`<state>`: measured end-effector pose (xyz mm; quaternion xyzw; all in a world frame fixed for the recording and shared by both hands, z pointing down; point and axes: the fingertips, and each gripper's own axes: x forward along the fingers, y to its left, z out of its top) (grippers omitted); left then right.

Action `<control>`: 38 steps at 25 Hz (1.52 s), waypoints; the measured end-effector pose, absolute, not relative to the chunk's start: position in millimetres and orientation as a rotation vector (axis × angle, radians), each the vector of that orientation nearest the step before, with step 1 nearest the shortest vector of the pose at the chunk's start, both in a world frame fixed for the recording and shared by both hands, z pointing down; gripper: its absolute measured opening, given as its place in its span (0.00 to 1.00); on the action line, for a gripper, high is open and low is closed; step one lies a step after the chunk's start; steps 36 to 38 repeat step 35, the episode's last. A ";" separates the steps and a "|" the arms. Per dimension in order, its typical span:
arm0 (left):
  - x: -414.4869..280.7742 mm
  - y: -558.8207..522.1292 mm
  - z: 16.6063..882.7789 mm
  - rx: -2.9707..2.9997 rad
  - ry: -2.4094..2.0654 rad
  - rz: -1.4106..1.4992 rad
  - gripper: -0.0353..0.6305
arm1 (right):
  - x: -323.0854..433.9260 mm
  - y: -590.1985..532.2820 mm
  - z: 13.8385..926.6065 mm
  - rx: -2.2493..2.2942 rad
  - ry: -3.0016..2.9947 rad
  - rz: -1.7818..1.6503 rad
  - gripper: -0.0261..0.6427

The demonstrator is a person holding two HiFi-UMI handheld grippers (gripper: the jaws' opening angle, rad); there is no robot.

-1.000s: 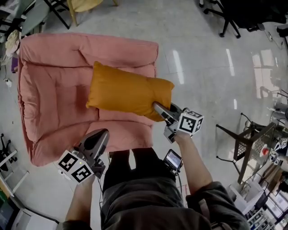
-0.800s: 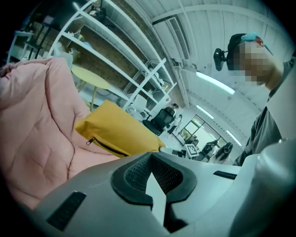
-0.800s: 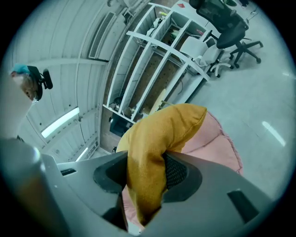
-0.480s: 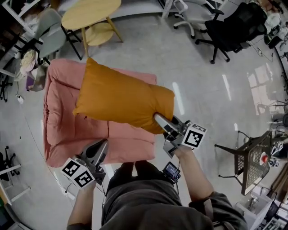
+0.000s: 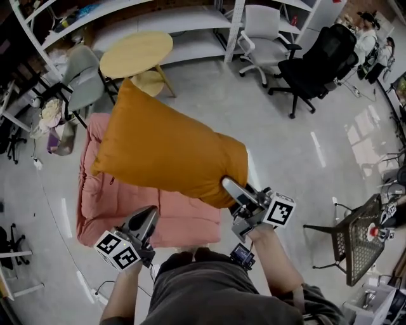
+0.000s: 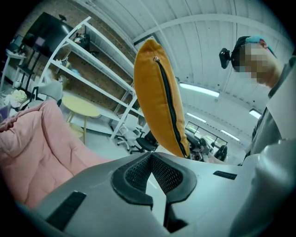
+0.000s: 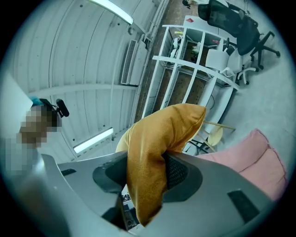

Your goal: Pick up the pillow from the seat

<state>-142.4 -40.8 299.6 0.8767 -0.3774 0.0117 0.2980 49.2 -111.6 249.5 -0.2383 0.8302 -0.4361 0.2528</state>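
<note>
A second ago the pillow [image 5: 171,149] lay flat on the pink seat [image 5: 95,197]. Now it was up in the air, clear of the seat, and it looked much bigger to us. It hung tilted, with its high corner at 11 o'clock and its low corner at 5 o'clock. Our right gripper [image 5: 229,187] still pinched that low corner. Its jaws were part way closed and squeezed a thick fold of the orange cloth between the pads. Our left gripper [image 5: 150,214] had stayed low at 7 o'clock, near the front edge of the seat, with its jaw tips together and nothing in them.

We also saw more of the room than before. A round yellow table [image 5: 136,54] stood at 11 o'clock past the seat, with a grey chair [image 5: 82,79] beside it at 10 o'clock. White shelves [image 5: 158,19] ran along the top. A white office chair [image 5: 263,28] stood at 1 o'clock, a black office chair [image 5: 314,60] just right of it, and a black mesh table [image 5: 358,244] at 4 o'clock.

The pillow was in the way of the seat's back part — we could only see its left side and front.
</note>
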 end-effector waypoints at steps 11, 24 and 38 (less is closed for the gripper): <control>-150.7 -39.7 265.3 2.391 -1.036 -0.014 0.07 | 46.2 -102.4 193.6 -0.569 2.221 -1.127 0.32; -151.2 -47.8 260.7 2.401 -1.032 -0.050 0.07 | 51.6 -107.9 175.1 -0.577 2.213 -1.086 0.32; -153.1 -58.4 265.3 2.389 -1.018 -0.047 0.07 | 51.0 -118.0 174.4 -0.594 2.213 -1.084 0.32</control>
